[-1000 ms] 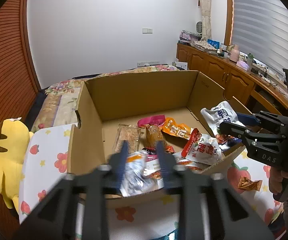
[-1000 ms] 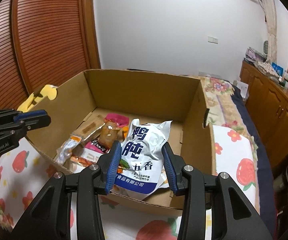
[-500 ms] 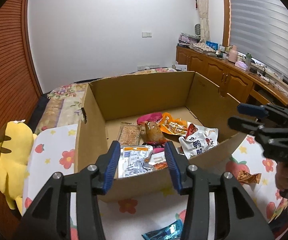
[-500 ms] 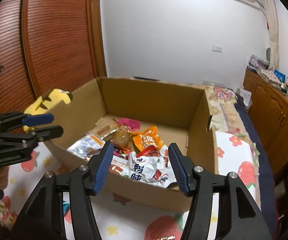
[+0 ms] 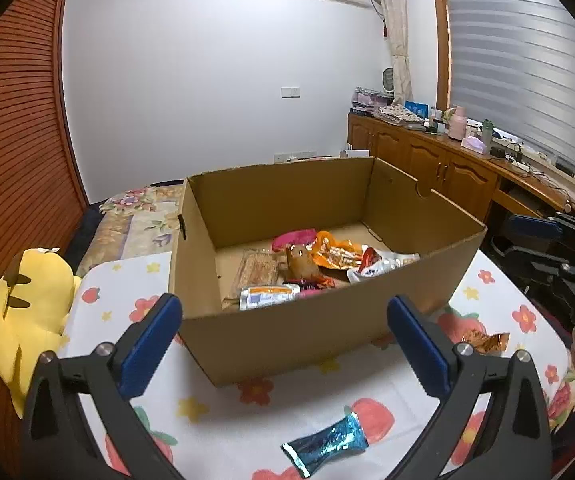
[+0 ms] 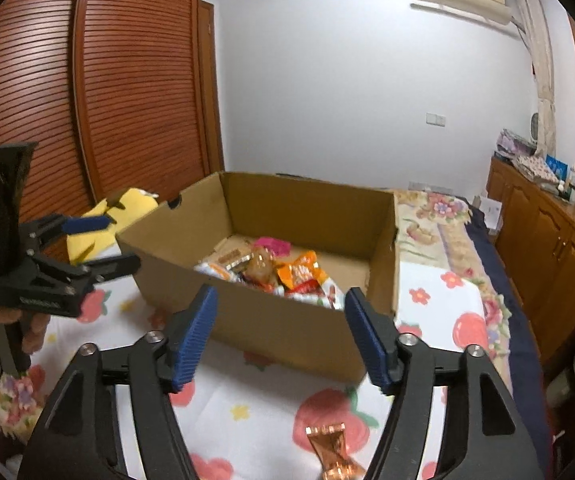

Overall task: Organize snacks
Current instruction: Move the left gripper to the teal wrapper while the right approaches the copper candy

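A cardboard box [image 5: 319,332] [image 6: 287,336] stands on a fruit-print cloth and holds several snack packets [image 5: 315,260] [image 6: 279,268]. My left gripper [image 5: 283,336] is in front of the box's near wall, its jaws opening wide with nothing between them. My right gripper [image 6: 279,332] is also in front of the box, its jaws opening and nothing held. A blue foil packet [image 5: 323,444] lies on the cloth below the left gripper. A copper-coloured packet [image 6: 333,452] [image 5: 485,342] lies on the cloth below the right gripper.
A yellow plush toy [image 5: 27,304] [image 6: 107,216] sits left of the box. A floral bed cover [image 6: 435,220] lies behind the box. Wooden cabinets [image 5: 439,172] with clutter run along the right wall. A slatted wooden wardrobe [image 6: 87,100] stands at the left.
Both grippers let go of their snack packets into the box, pulled back from it and opened wider. The loose blue and copper packets on the cloth came into view.
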The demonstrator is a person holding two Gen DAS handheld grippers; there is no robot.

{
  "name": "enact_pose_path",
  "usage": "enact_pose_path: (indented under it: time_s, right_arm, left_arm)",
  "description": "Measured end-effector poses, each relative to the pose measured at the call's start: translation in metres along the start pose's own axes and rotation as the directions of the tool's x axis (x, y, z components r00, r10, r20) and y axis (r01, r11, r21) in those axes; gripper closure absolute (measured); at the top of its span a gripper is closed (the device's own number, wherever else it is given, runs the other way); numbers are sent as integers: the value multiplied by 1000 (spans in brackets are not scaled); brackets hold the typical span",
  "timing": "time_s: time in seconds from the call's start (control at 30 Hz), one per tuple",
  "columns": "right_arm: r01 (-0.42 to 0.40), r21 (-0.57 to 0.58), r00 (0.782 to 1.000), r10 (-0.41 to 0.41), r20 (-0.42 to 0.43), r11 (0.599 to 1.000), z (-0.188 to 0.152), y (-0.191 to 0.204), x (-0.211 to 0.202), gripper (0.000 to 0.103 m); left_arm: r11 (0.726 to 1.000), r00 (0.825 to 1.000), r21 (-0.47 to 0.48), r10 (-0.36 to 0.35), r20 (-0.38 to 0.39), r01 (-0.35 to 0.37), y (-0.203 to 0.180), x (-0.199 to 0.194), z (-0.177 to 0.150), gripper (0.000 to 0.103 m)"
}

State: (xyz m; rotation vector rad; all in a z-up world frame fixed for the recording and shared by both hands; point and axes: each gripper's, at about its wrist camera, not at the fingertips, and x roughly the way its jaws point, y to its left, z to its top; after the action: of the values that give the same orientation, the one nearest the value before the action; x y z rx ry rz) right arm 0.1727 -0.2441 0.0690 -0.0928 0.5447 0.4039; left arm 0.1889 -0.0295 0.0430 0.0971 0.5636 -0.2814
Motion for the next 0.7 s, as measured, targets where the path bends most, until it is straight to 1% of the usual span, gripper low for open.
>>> enact_pose_path:
  time_s: [0.03, 0.07, 0.23, 0.33, 0.47, 0.7]
  right_arm:
    - [7, -1, 1000, -7, -6, 1000, -4, -1, -1, 25]
    - [16, -1, 1000, -16, -11, 1000, -9, -2, -2, 23]
    - [30, -27, 997, -31, -66, 999, -33, -7, 0, 22]
    - [32, -44, 992, -37, -117, 999, -48, -10, 6, 22]
    - [28, -48, 984, -36, -172, 998, -67, -14, 13, 22]
    - [15, -34, 967, -23, -253, 999, -91, -24, 28, 23]
  left_arm:
    - [1000, 1000, 7, 5, -3, -5, -1, 0, -3, 0]
    - [1000, 1000, 17, 6, -6, -6, -3, -2, -7, 0]
    - [999, 999, 13, -31, -19, 31, -6, -9, -23, 0]
    - [999, 997, -2, -54, -46, 54, -7, -10, -37, 0]
    - [998, 995, -15, -67, -79, 66, -9, -7, -54, 0]
    - [998, 988, -22, -69, -137, 66, -8, 1, -80, 0]
